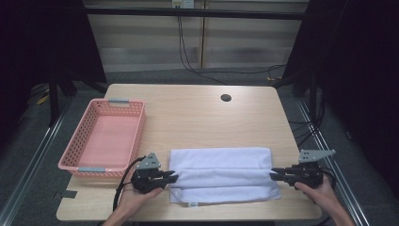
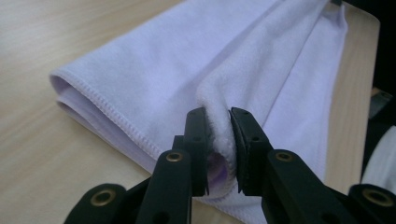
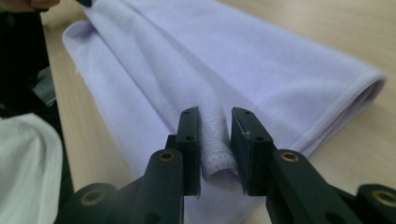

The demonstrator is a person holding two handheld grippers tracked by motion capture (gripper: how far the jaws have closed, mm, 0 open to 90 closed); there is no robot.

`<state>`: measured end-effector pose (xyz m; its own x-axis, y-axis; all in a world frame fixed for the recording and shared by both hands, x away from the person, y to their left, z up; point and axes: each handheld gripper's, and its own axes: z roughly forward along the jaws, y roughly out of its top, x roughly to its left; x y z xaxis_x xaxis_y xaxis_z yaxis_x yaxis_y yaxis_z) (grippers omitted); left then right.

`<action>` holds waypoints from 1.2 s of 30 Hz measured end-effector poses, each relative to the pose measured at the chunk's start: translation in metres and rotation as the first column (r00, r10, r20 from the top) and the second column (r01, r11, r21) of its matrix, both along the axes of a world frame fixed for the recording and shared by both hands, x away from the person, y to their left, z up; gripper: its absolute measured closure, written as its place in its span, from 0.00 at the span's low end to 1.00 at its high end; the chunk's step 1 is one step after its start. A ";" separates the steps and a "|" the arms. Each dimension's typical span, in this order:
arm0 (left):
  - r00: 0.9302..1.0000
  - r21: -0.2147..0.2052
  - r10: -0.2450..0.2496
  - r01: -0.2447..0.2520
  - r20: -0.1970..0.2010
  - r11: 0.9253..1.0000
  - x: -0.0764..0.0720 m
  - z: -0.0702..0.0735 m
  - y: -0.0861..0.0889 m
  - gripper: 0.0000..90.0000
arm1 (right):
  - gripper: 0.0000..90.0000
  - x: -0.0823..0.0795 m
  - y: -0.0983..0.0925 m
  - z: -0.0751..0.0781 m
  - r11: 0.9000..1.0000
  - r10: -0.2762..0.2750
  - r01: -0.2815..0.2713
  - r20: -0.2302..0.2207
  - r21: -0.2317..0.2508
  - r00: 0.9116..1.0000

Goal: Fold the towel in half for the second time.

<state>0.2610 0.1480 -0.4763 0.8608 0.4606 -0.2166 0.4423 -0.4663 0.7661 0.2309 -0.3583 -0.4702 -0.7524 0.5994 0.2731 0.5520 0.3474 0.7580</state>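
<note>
A white towel (image 1: 221, 162), folded into a long band, lies across the near part of the wooden table (image 1: 197, 117). My left gripper (image 1: 175, 177) is at the towel's left end. In the left gripper view the jaws pinch a raised fold of the towel (image 2: 187, 60), so the left gripper (image 2: 218, 116) is shut on it. My right gripper (image 1: 273, 174) is at the towel's right end. In the right gripper view its jaws stand a little apart around a soft ridge of the towel (image 3: 233, 60), which sits loosely inside the right gripper (image 3: 215, 116). Both grippers are low, near the tabletop.
A pink perforated basket (image 1: 89, 168) stands at the table's left side, just left of my left gripper. A round cable hole (image 1: 226, 98) sits at the far middle. The table's front edge runs close below the towel. Dark curtains flank the table.
</note>
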 end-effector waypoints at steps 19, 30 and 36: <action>1.000 -0.058 0.019 -0.020 -0.005 0.998 0.007 0.014 0.003 0.64 | 0.59 -0.034 0.018 0.009 0.995 -0.085 0.088 0.045 -0.052 0.995; 0.998 0.056 0.047 -0.045 -0.038 0.997 0.044 -0.010 -0.023 0.63 | 0.43 0.007 0.094 -0.015 0.996 0.005 -0.011 -0.063 -0.090 0.998; 0.998 0.097 0.059 -0.055 -0.038 0.994 0.047 -0.018 -0.020 0.67 | 0.42 0.017 0.127 -0.020 0.988 0.070 -0.075 -0.047 -0.132 0.996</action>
